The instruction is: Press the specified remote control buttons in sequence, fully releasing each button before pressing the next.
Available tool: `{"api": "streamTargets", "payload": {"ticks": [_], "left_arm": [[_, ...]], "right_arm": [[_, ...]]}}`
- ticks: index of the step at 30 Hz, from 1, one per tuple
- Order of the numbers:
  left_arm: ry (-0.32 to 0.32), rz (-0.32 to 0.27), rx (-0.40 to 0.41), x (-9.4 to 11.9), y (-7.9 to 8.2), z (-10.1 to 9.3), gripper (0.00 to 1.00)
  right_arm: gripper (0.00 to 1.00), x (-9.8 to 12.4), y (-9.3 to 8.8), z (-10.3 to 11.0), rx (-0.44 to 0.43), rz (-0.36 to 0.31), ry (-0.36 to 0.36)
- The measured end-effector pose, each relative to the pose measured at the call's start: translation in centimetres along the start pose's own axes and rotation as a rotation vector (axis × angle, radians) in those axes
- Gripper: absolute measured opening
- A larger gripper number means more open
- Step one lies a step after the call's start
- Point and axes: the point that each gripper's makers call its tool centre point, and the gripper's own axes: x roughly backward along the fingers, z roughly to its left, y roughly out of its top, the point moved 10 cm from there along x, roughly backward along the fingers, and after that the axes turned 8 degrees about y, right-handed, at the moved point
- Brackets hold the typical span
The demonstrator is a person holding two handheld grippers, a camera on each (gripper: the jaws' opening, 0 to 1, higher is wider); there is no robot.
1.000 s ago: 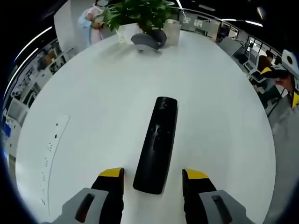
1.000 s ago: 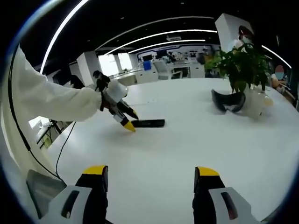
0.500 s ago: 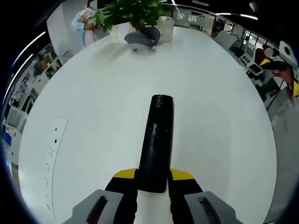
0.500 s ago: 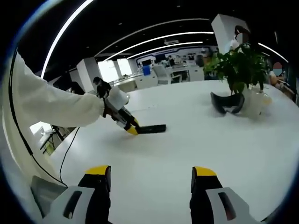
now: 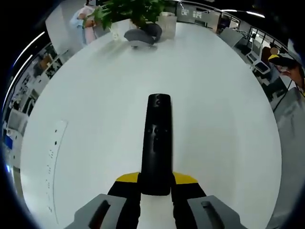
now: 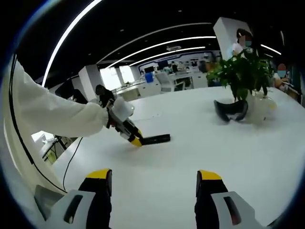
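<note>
Black remote point(image 5: 156, 143) on white table point(image 5: 95, 95); tool point(image 5: 155, 179) tips yellow, body grey/black; green plant point(image 6: 243, 69).

Both grippers have grey bodies, black jaws and yellow tips: the left gripper point(image 5: 156, 179) and the right gripper point(image 6: 154, 175). The person wears a loose white sleeve point(image 6: 52, 114). A thin black cable point(image 6: 71, 157) hangs below the sleeve.

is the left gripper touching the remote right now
Touching. In the left gripper view the left gripper has its yellow-tipped jaws pressed against both sides of the black remote's near end, no gap showing.
</note>
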Motion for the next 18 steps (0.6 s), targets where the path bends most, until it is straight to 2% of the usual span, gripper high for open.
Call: {"api": "streamTargets", "payload": {"ticks": [10,18], "left_arm": [[-0.014,0.033,-0.026,0.5,-0.1,-1.8,0.23],[-0.025,0.044,-0.053,1.2,-0.7,-4.5,0.23]], "right_arm": [[0.71,0.2,-0.1,0.6,0.021,0.001,0.007],[0.72,0.7,-0.5,0.9,0.039,0.013,0.008]]}}
